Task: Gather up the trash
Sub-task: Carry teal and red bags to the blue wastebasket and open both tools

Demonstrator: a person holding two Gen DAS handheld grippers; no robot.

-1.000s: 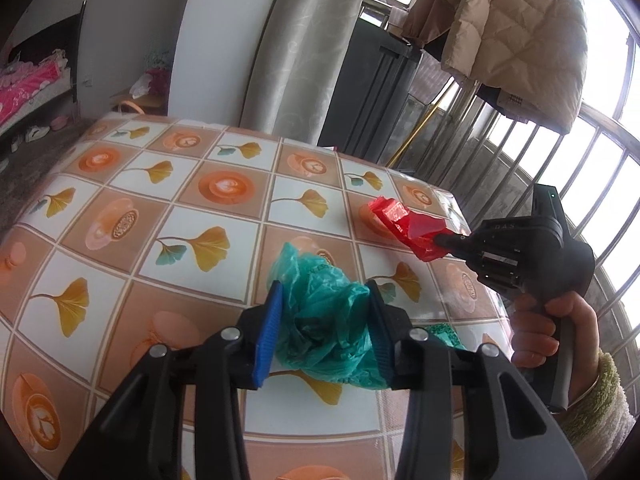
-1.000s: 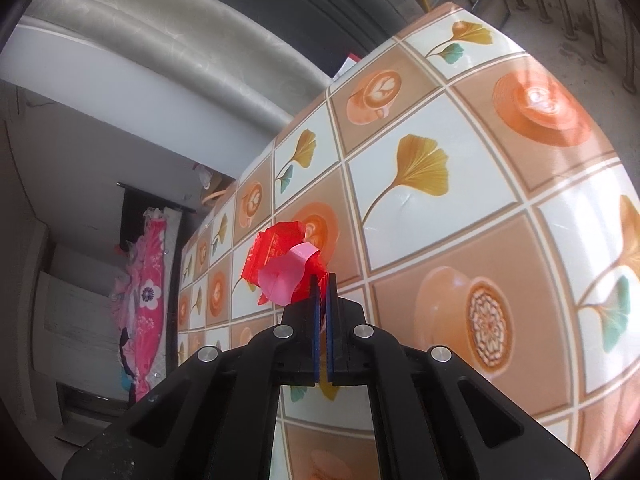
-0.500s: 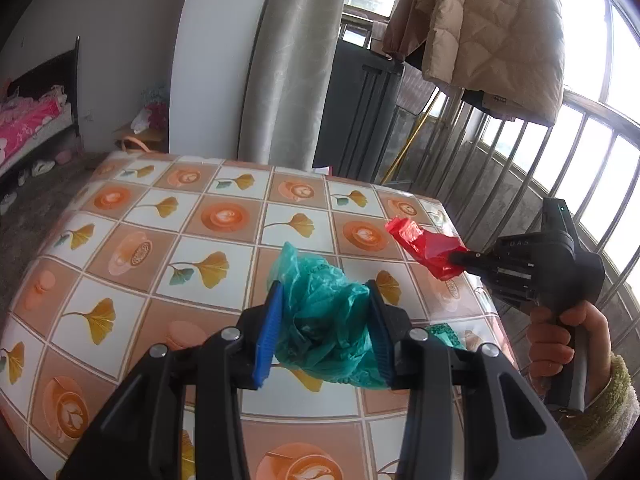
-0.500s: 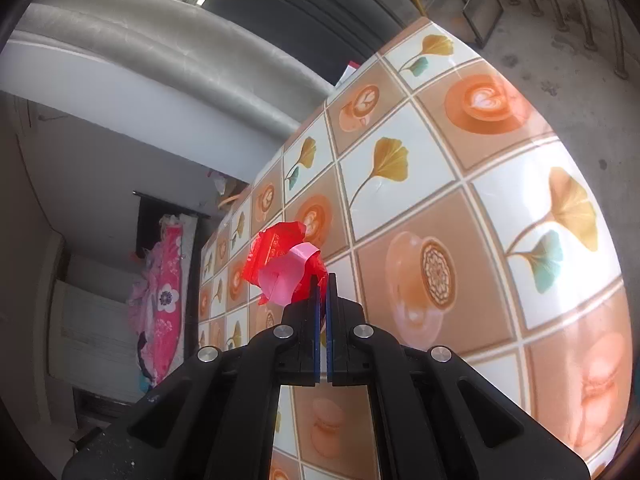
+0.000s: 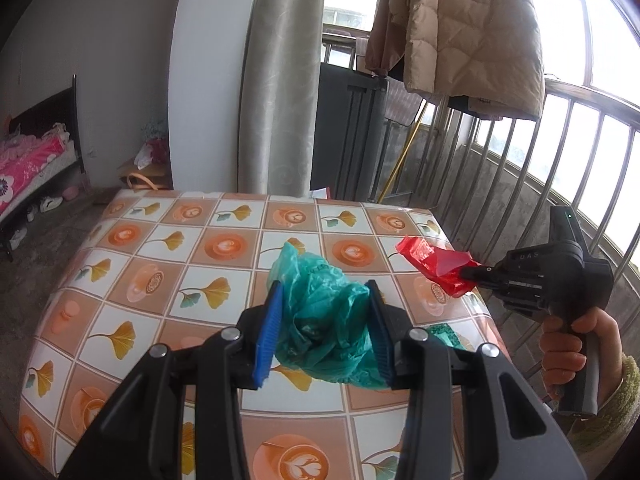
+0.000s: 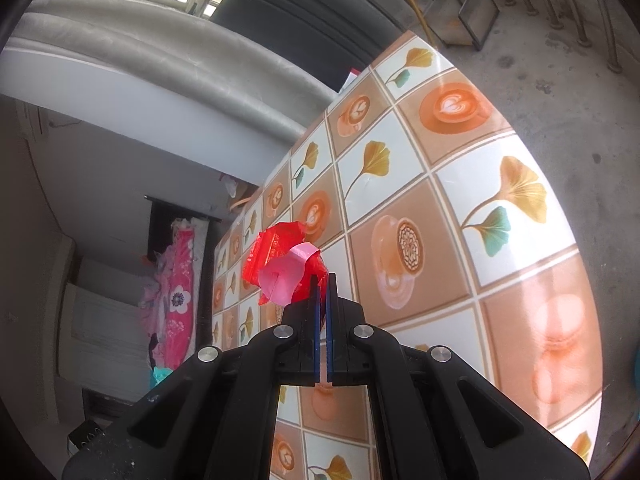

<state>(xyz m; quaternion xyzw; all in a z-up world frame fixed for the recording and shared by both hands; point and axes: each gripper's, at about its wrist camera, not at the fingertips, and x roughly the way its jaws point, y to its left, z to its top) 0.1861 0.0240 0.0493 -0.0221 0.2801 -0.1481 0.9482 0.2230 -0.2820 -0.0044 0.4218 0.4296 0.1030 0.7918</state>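
My left gripper (image 5: 326,328) has its jaws clamped on a crumpled green bag (image 5: 324,320); my right gripper (image 6: 322,280), jaws pinched fully together, grips a red wrapper (image 6: 280,264) by its edge. Both pieces hang above the desk (image 5: 168,280). The thin wrapper could slide free if I swing fast. Letters reading "DAS" show on the right gripper's body; the wrapper's print is illegible
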